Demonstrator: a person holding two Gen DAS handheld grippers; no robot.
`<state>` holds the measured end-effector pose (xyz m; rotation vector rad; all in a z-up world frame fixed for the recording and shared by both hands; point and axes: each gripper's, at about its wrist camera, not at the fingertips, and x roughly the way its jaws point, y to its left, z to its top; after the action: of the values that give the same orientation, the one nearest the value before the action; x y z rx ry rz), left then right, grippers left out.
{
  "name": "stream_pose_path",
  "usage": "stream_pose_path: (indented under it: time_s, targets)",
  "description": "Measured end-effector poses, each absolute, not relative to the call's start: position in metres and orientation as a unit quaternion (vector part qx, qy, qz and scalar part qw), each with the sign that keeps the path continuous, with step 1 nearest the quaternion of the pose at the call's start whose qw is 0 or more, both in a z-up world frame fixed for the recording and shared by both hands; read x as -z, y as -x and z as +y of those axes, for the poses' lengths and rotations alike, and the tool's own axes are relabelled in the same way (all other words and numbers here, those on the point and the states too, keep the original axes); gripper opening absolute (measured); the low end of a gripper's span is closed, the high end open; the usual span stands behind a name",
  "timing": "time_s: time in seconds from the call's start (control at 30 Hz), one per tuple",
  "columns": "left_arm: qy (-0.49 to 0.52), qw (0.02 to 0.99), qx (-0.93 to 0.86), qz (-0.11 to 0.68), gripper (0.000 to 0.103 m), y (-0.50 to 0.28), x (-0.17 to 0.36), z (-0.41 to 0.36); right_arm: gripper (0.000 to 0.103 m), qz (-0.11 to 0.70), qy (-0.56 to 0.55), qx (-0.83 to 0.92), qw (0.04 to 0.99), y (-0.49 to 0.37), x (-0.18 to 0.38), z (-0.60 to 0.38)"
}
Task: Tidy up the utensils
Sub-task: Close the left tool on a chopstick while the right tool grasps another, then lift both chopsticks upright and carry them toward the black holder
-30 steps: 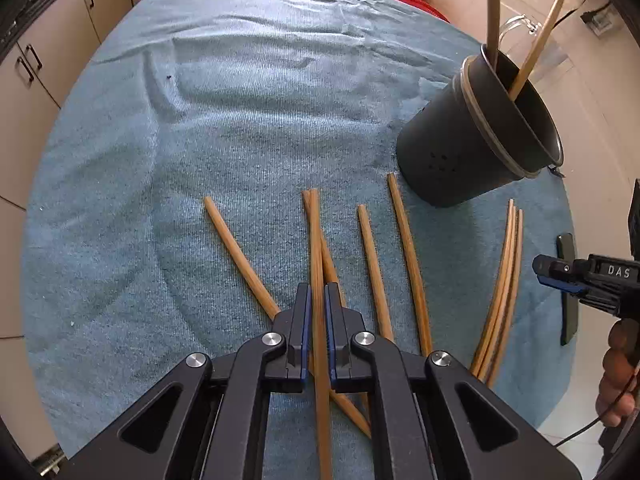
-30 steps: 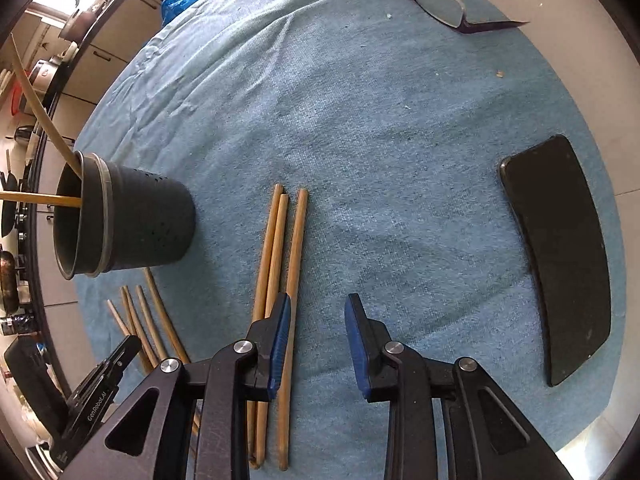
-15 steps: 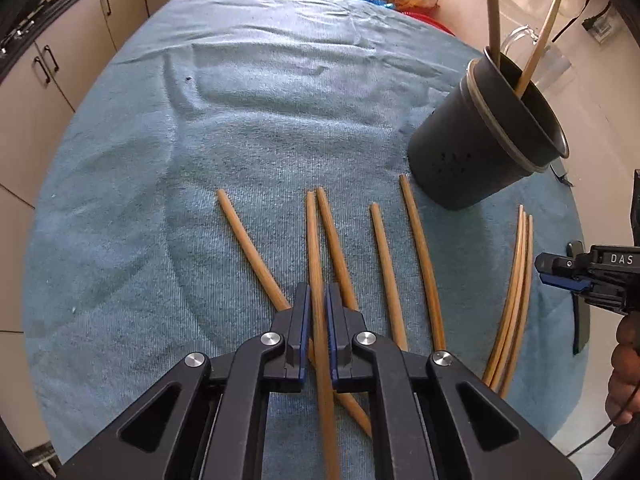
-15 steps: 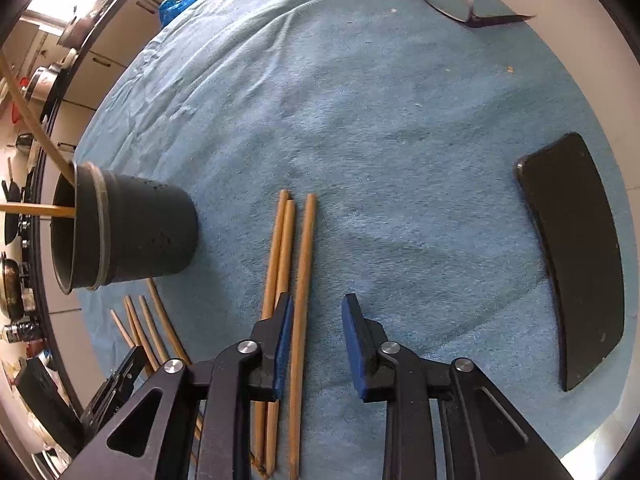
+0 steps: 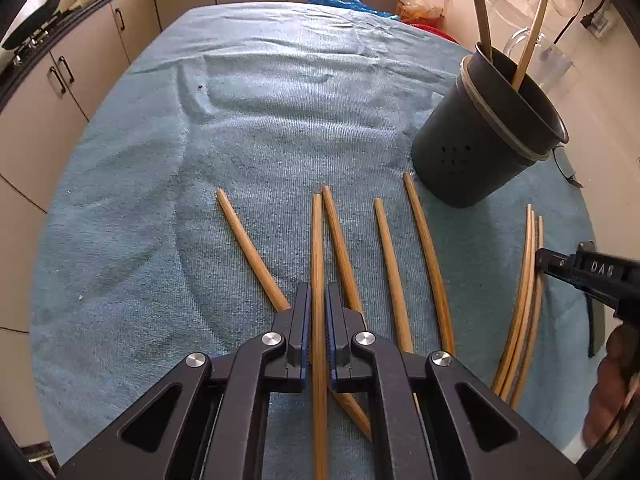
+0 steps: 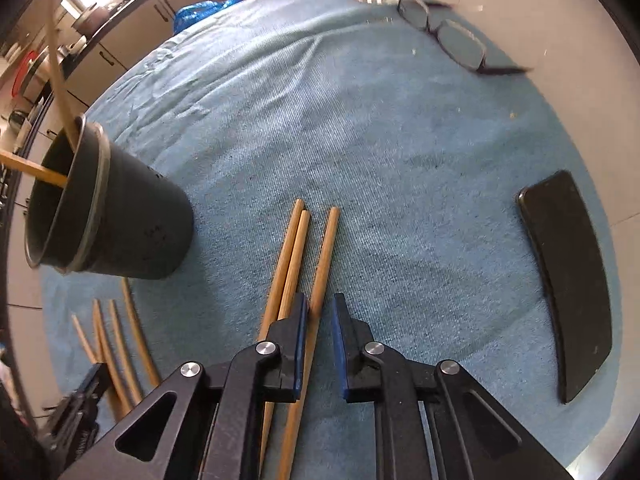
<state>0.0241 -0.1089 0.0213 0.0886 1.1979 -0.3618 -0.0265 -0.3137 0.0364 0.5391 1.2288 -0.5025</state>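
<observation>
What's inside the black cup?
Two long wooden sticks stand in the black cup, leaning on its rim and poking out the top. Their lower ends and the cup's bottom are hidden by its dark wall, so anything else down there can't be seen.

Only readable text: white embossed letters "DAS" (last character could be an 8, it's blurry) on the black body of the right tongs (image 5: 538, 258), seen at the right edge of the left wrist view. Right wrist view: nothing legible on any object.
</observation>
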Motion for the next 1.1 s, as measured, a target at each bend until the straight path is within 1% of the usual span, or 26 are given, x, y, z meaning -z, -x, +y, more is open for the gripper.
stream_pose_path:
  time_s: [0.2, 0.3, 0.37, 0.5, 0.7, 0.87, 1.1]
  targets:
    - [-0.047, 0.820, 0.158, 0.548, 0.006, -0.024, -0.020, -0.115, 0.013, 0.541, -0.197, 0.249, 0.778, 0.029, -0.036, -0.298]
    - [-0.055, 0.825, 0.154, 0.541, 0.006, -0.024, -0.019, -0.120, 0.008, 0.543, -0.195, 0.243, 0.780, 0.029, -0.036, -0.301]
    - [-0.056, 0.827, 0.156, 0.537, 0.006, -0.025, -0.019, -0.122, 0.007, 0.541, -0.198, 0.236, 0.783, 0.029, -0.036, -0.303]
    - [-0.045, 0.835, 0.165, 0.523, 0.006, -0.021, -0.029, -0.118, 0.006, 0.535, -0.215, 0.227, 0.785, 0.038, -0.041, -0.310]
    - [-0.008, 0.856, 0.186, 0.482, 0.006, -0.013, -0.071, -0.107, 0.006, 0.498, -0.248, 0.210, 0.804, 0.060, -0.077, -0.320]
    - [0.009, 0.870, 0.202, 0.450, 0.006, 0.000, -0.105, -0.096, 0.006, 0.454, -0.250, 0.189, 0.834, 0.081, -0.121, -0.314]
    - [0.017, 0.881, 0.219, 0.419, 0.006, 0.011, -0.141, -0.084, 0.006, 0.402, -0.234, 0.173, 0.868, 0.101, -0.167, -0.296]
